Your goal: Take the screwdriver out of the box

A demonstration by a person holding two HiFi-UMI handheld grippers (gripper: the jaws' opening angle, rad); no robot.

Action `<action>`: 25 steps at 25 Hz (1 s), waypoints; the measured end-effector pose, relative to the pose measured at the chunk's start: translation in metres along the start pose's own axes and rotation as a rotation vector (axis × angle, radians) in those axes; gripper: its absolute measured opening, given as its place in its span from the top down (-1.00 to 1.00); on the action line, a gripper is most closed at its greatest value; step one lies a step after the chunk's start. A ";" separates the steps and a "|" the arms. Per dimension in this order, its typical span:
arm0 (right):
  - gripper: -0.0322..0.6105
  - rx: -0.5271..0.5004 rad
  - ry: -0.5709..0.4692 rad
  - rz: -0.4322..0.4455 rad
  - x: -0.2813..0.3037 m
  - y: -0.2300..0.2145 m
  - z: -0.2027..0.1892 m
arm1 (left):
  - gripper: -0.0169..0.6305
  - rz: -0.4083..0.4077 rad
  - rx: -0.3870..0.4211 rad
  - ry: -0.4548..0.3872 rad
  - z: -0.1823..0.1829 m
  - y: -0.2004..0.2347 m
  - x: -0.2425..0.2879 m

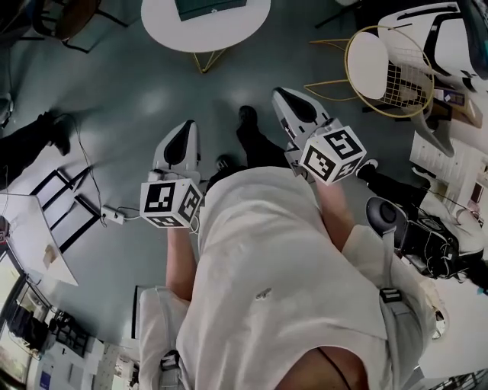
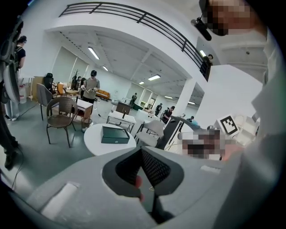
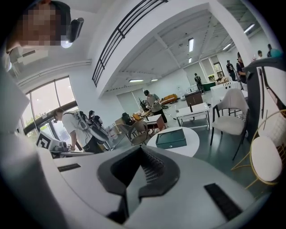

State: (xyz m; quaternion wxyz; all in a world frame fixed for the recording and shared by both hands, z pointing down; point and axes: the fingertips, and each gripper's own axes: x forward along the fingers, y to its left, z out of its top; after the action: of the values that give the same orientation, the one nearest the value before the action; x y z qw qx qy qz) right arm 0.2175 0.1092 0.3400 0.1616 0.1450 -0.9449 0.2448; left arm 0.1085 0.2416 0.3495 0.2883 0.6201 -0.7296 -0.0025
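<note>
Both gripper views show the whole box [image 3: 171, 138] (overhead: cropped).

Along the pale grey right gripper [image 3: 142, 151], black-padded jaws pressed together, nothing between. Well beyond: dark green rectangular box [image 3: 170, 138] flat on round white table [image 3: 191, 144]. To its right, white black-legged chair [image 3: 230, 112]; nearer, yellow wire chair [image 3: 266, 159].

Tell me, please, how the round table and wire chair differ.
The round table has a solid white top, the wire chair an open mesh back. The table bears a dark green box; the chair's cushion is bare. Both have yellow wire legs.
</note>
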 end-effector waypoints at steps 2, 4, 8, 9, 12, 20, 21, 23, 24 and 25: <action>0.88 0.001 0.005 0.011 0.012 -0.016 0.016 | 0.92 0.001 -0.008 0.003 0.014 -0.001 0.023; 0.88 0.003 0.013 0.025 0.023 -0.031 0.028 | 0.92 0.000 -0.013 0.003 0.028 -0.001 0.046; 0.88 0.000 0.038 0.053 0.040 -0.060 0.044 | 0.92 0.018 -0.009 -0.005 0.055 -0.008 0.086; 0.88 0.001 0.044 0.062 0.043 -0.067 0.047 | 0.92 0.025 -0.010 -0.003 0.059 -0.010 0.095; 0.88 0.005 0.065 0.088 0.057 -0.087 0.055 | 0.92 0.051 -0.012 0.008 0.068 -0.012 0.118; 0.88 0.019 0.103 0.128 0.100 -0.099 0.066 | 0.92 0.125 -0.007 0.033 0.082 0.018 0.131; 0.88 0.019 0.102 0.128 0.106 -0.099 0.067 | 0.92 0.128 -0.004 0.032 0.085 0.023 0.133; 0.88 0.020 0.096 0.122 0.117 -0.099 0.072 | 0.92 0.122 0.004 0.034 0.092 0.035 0.139; 0.88 0.021 0.092 0.115 0.123 -0.099 0.075 | 0.92 0.115 0.010 0.035 0.096 0.041 0.143; 0.88 0.023 0.087 0.105 0.129 -0.099 0.079 | 0.92 0.104 0.017 0.037 0.102 0.048 0.148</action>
State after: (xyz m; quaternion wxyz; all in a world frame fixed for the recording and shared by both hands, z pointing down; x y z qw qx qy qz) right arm 0.1174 -0.0390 0.3648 0.1880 0.0861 -0.9405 0.2697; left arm 0.0124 0.0824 0.3437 0.2960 0.5837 -0.7555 0.0301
